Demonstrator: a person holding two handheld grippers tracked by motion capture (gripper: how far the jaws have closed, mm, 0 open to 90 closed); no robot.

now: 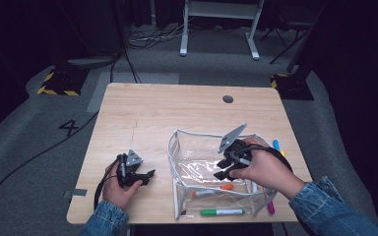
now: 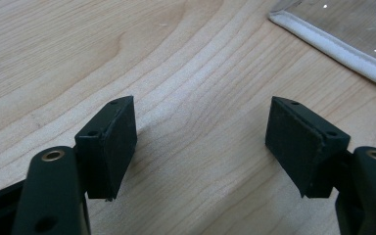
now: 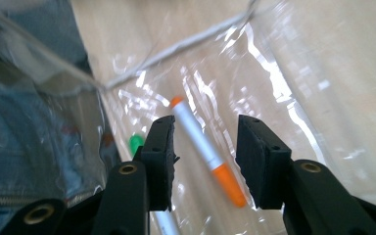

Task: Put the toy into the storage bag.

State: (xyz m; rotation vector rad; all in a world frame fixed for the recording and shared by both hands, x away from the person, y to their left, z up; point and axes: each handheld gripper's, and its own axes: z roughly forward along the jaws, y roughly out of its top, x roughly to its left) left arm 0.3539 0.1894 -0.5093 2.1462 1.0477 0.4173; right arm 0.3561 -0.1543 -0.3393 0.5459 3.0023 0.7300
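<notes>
So on the left side of the table [image 1: 142,108] there's loads of bare wood, nothing lying between the left gripper [image 1: 145,178] and the near or left edge. That gripper sits low over the wood in the person's left hand [image 1: 118,189], jaws spread wide with nothing between them; in the left gripper view the white hem of the clear pouch [image 2: 342,49] cuts across the top right corner, just beside it but apart.

The pouch [image 1: 187,147] stands open in the middle-right of the table, its front wall close to the near edge. An orange marker [image 1: 214,190] lies inside on the bottom, and a green marker [image 1: 222,212] sits in front near the table edge.

The right gripper [image 1: 221,169] hangs over the pouch opening, jaws about half apart. In the right gripper view the orange marker [image 3: 205,149] lies below the gap, not pinched.

A blue marker [image 1: 276,144] and a pink marker [image 1: 270,206] sit by the right hand [image 1: 266,169], near the right edge.
</notes>
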